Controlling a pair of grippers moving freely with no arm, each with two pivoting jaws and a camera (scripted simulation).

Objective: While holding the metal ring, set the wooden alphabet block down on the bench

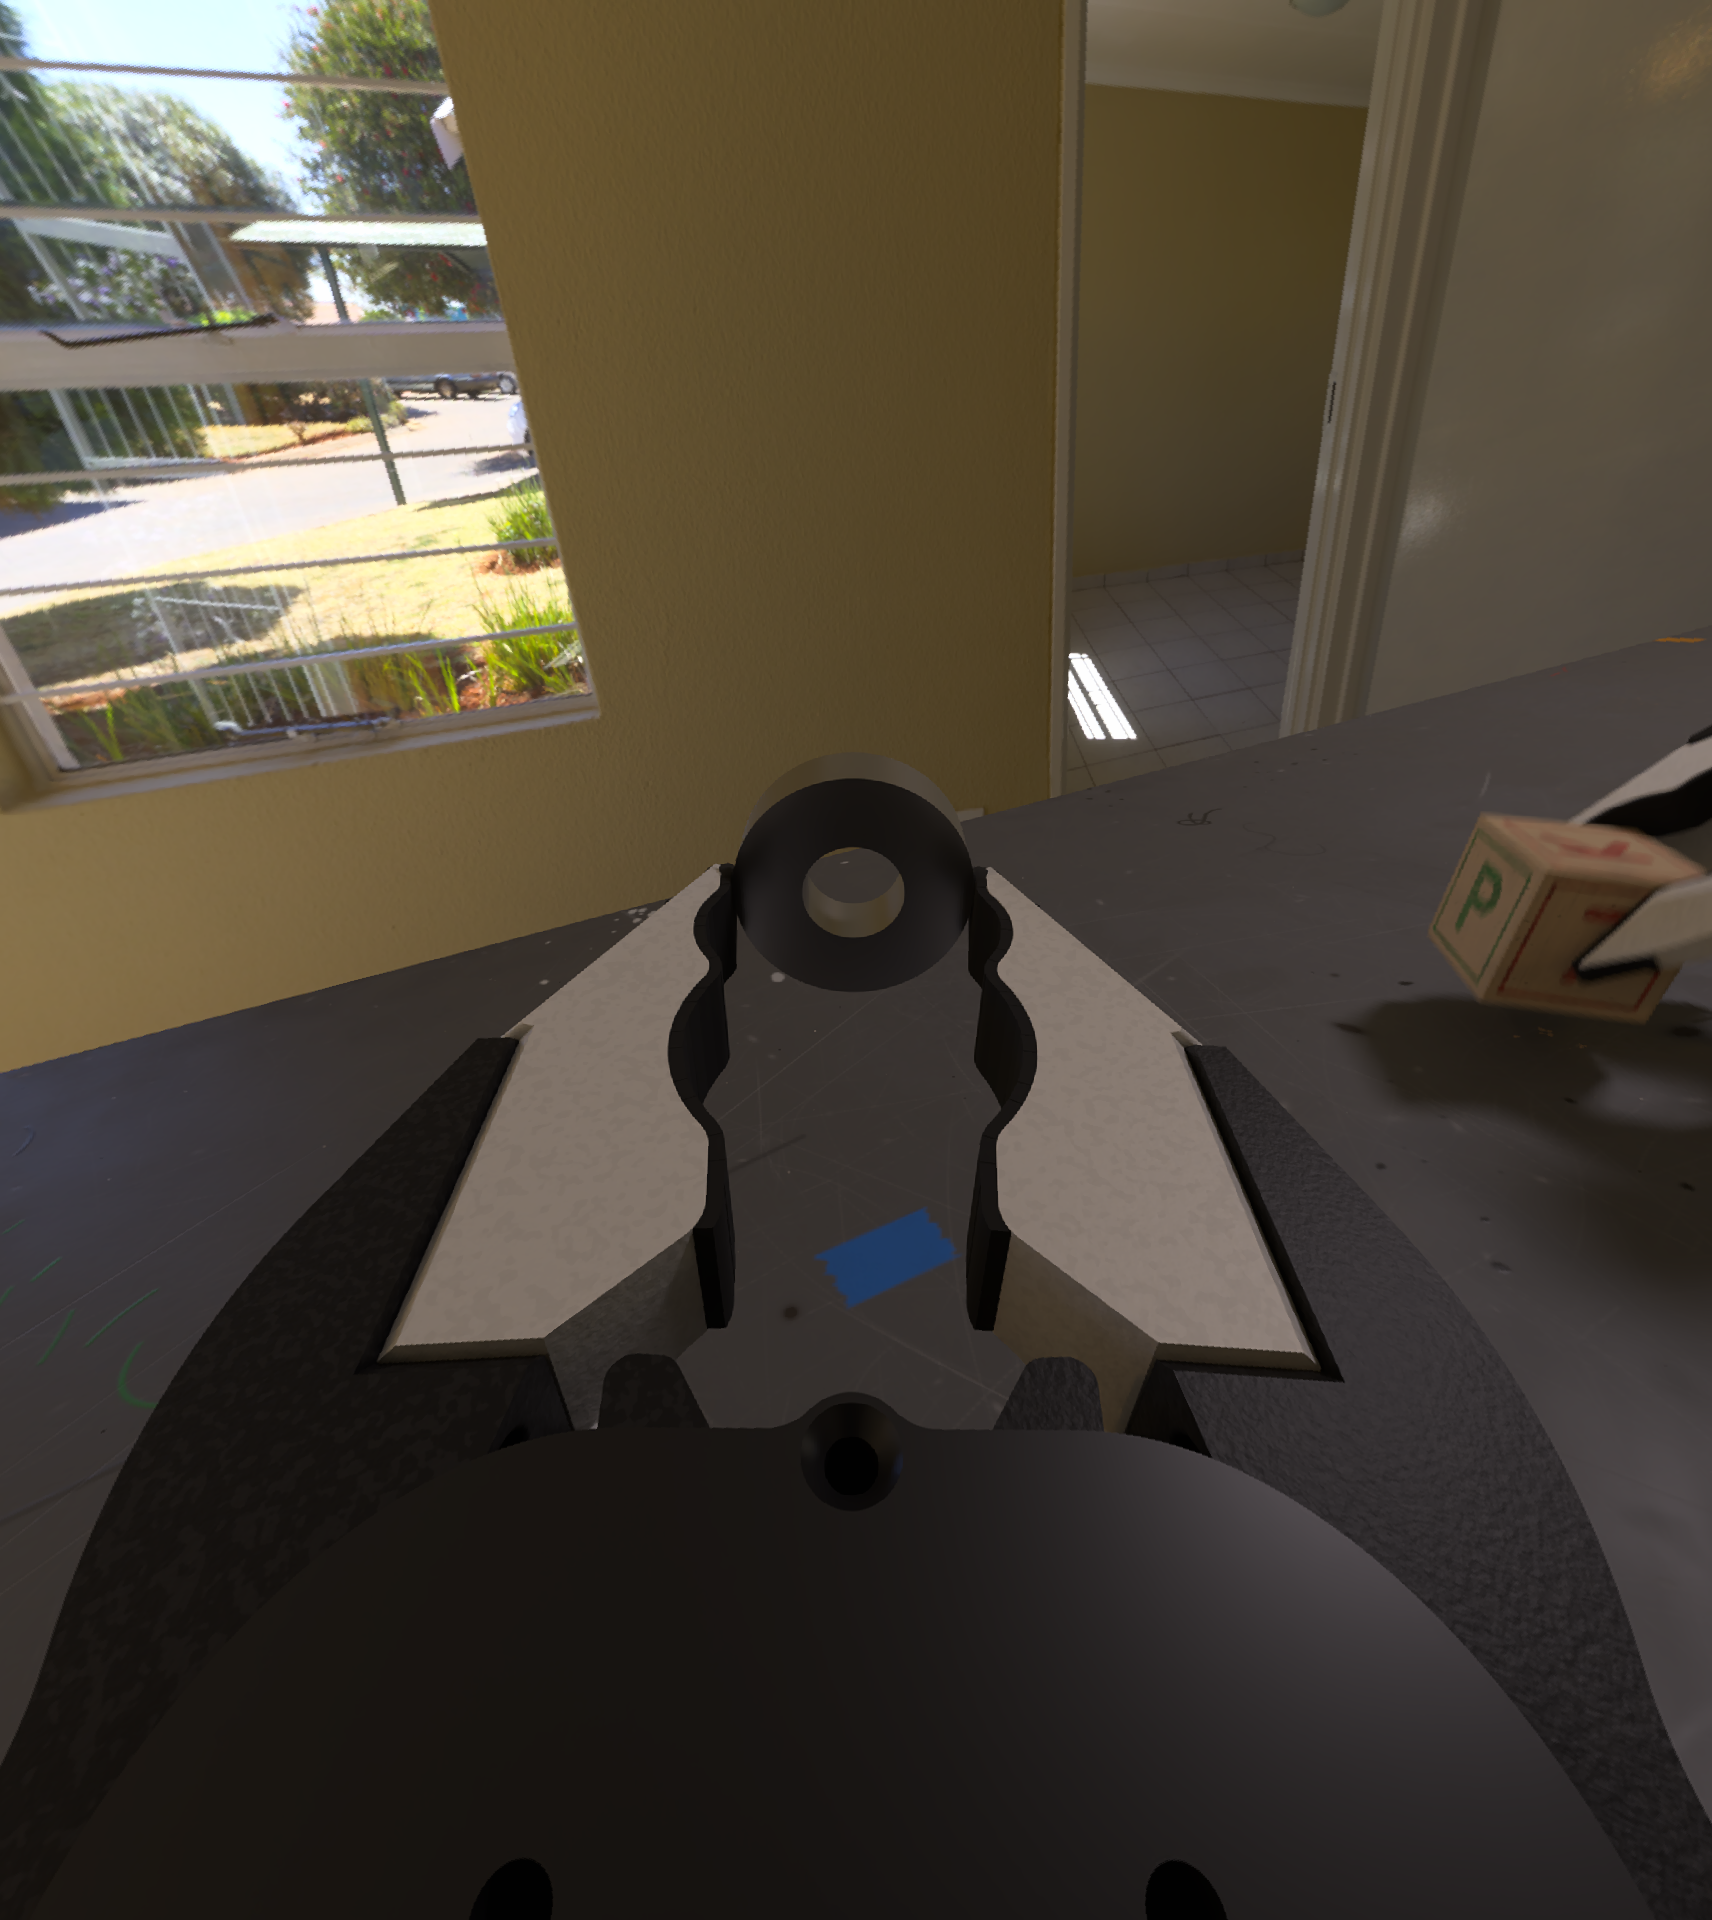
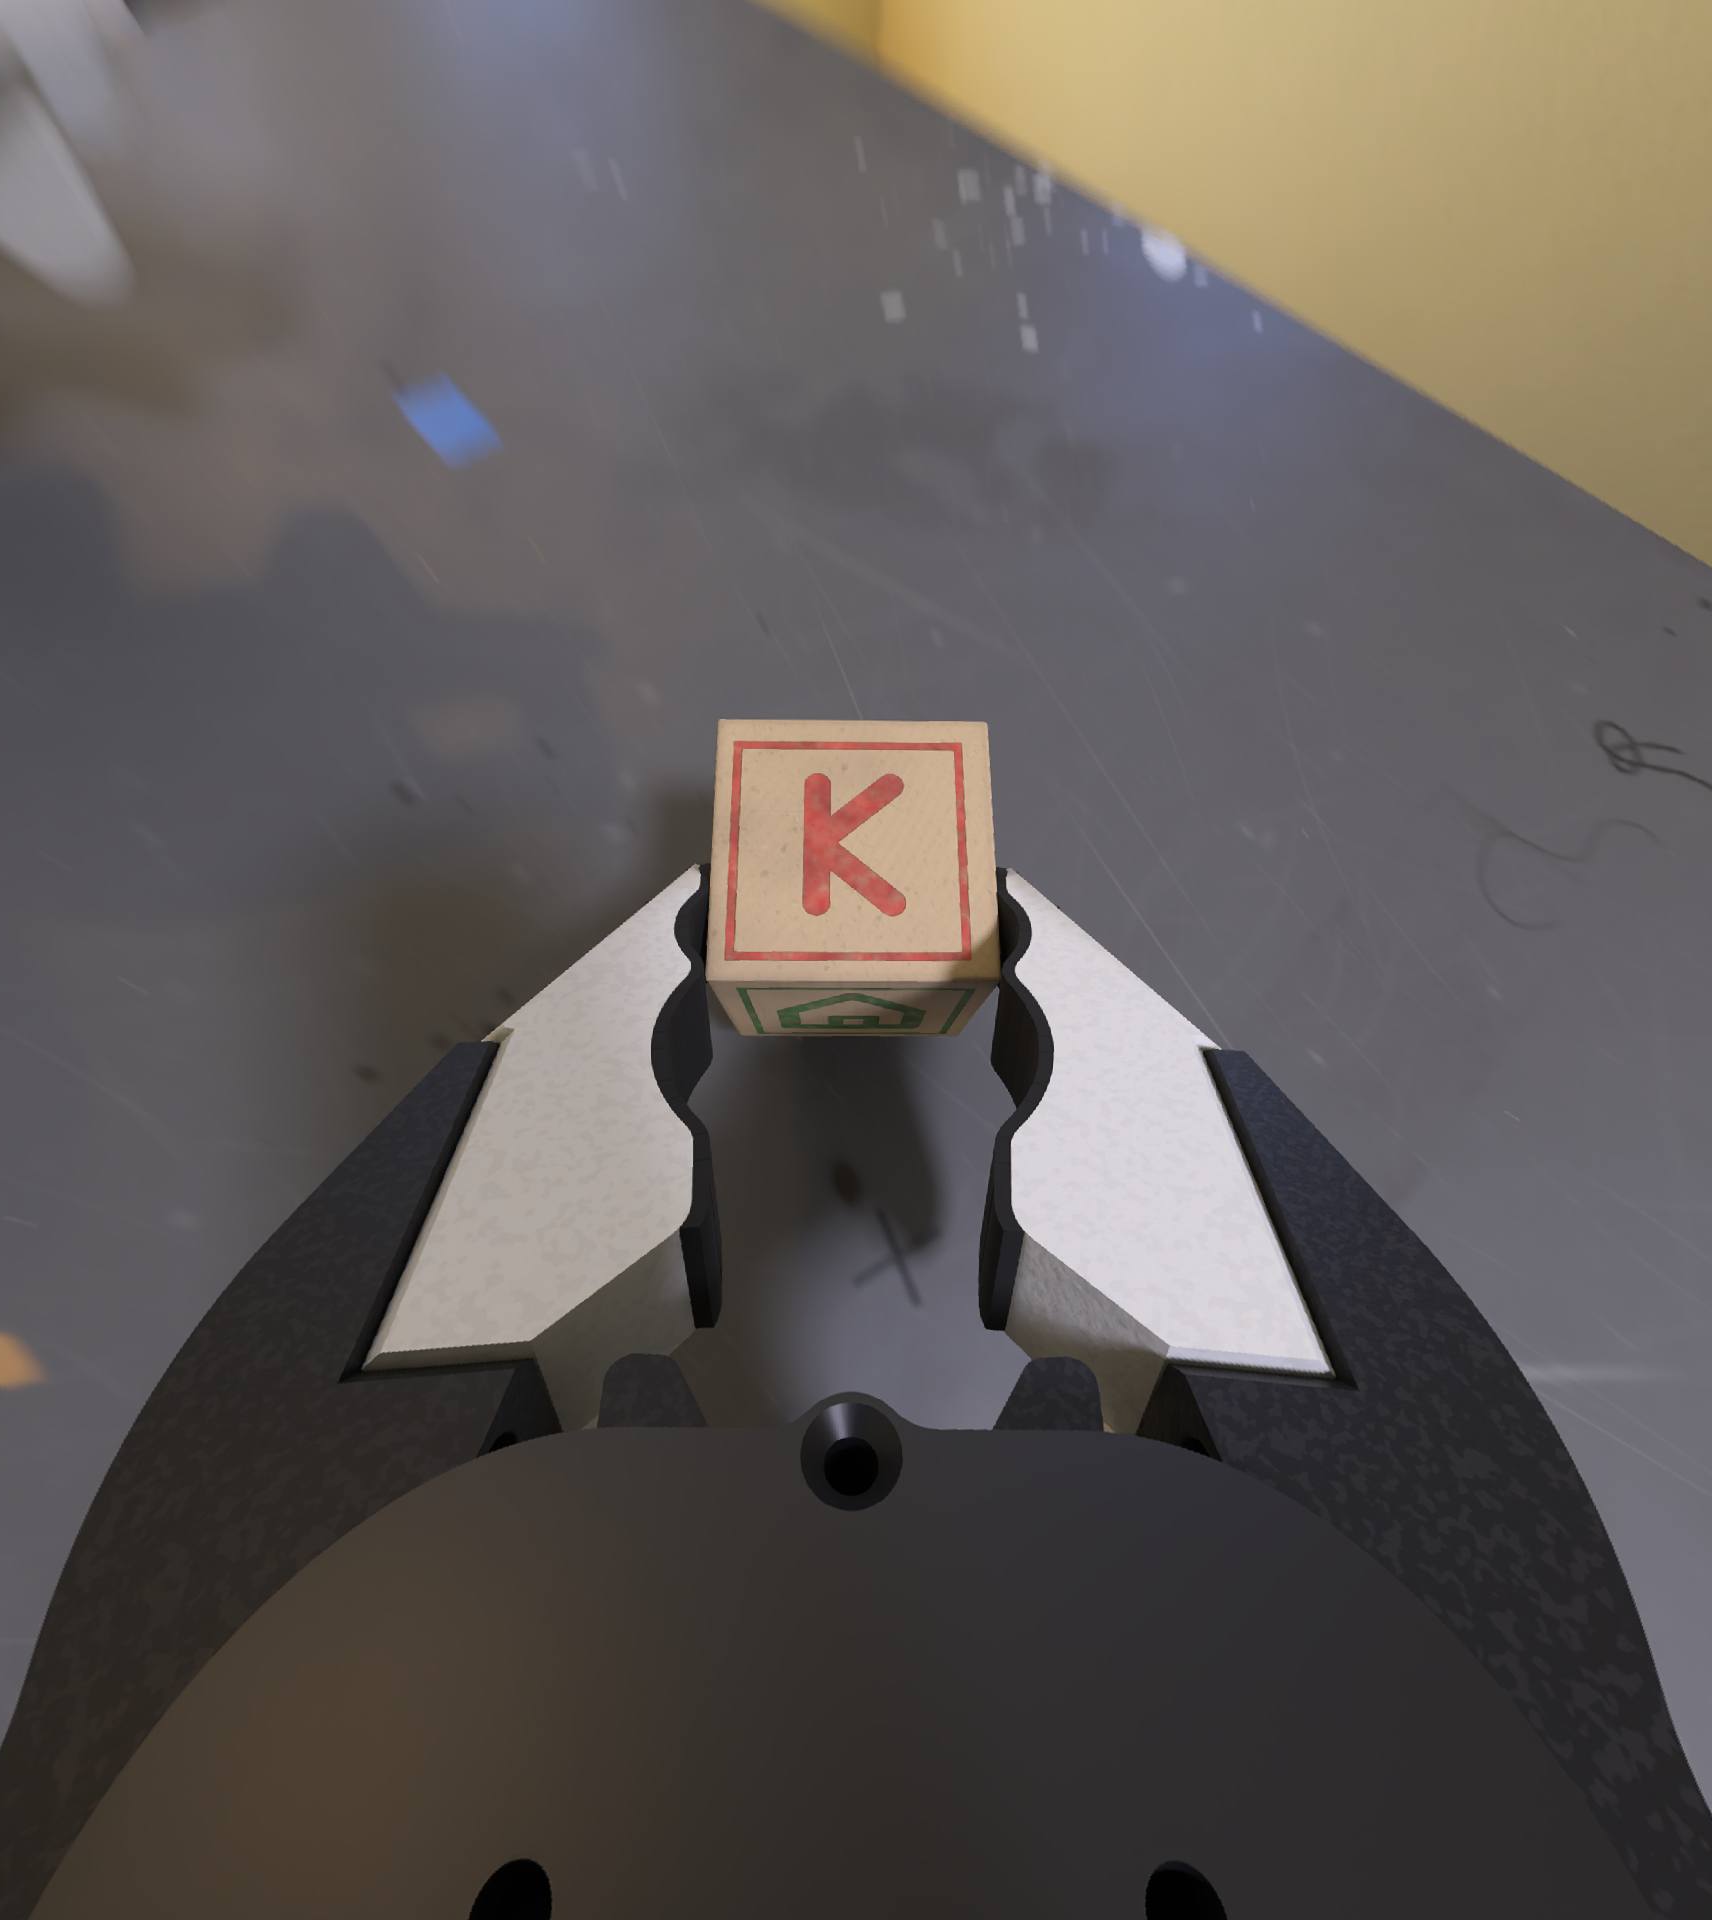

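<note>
My left gripper [image 1: 852,914] is shut on a dark metal ring [image 1: 852,883], gripped by its sides at the fingertips and held above the grey bench [image 1: 208,1195]. My right gripper [image 2: 850,914] is shut on a wooden alphabet block [image 2: 850,852] with red and green printed faces, held a little above the bench [image 2: 1247,727]. In the left wrist view the block [image 1: 1538,925] and the right gripper's fingers [image 1: 1683,904] show at the right, above the block's shadow on the bench.
A blue tape patch [image 1: 888,1255] lies on the bench below the ring; it also shows in the right wrist view [image 2: 447,416]. The bench's far edge meets a yellow wall [image 1: 779,416] with a window [image 1: 208,416] and a doorway [image 1: 1195,520].
</note>
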